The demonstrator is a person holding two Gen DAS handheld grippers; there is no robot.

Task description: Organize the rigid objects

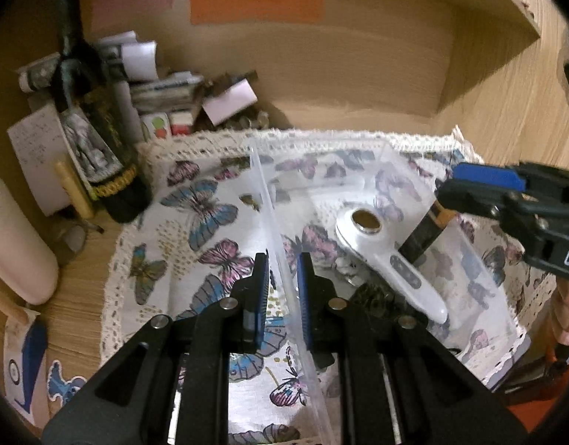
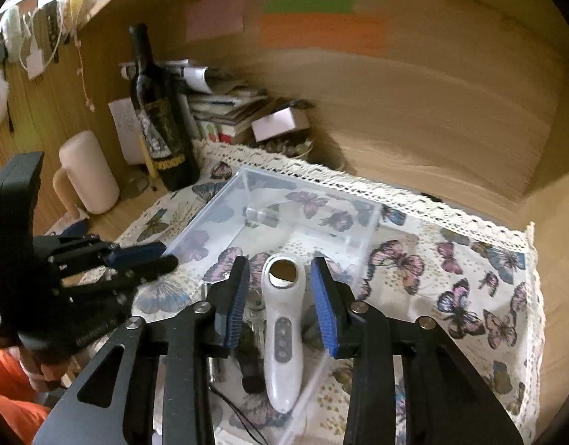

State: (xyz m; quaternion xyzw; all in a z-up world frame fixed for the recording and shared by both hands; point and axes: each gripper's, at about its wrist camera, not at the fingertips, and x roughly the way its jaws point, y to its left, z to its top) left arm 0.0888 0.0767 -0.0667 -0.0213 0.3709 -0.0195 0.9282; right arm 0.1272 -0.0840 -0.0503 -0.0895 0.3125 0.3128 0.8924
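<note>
A clear plastic box [image 2: 362,244] stands on a butterfly cloth. Inside lie a white handheld device [image 2: 282,330] with a round gold head, some keys [image 2: 256,319] and dark items. My left gripper [image 1: 282,282] straddles the box's left wall [image 1: 273,222], its blue pads close on either side of it. My right gripper [image 2: 280,296] is open above the white device, a pad on each side and apart from it. The left wrist view shows the device [image 1: 391,259] and a black, gold-tipped battery [image 1: 425,233] beside the right gripper's fingers [image 1: 484,178].
A dark wine bottle [image 2: 162,118], a pale cylinder [image 2: 88,170], stacked papers and small boxes [image 2: 225,107] crowd the back left corner. A wooden back wall with coloured sticky notes [image 2: 321,29] stands behind. The butterfly cloth [image 2: 469,289] covers the desk to the right.
</note>
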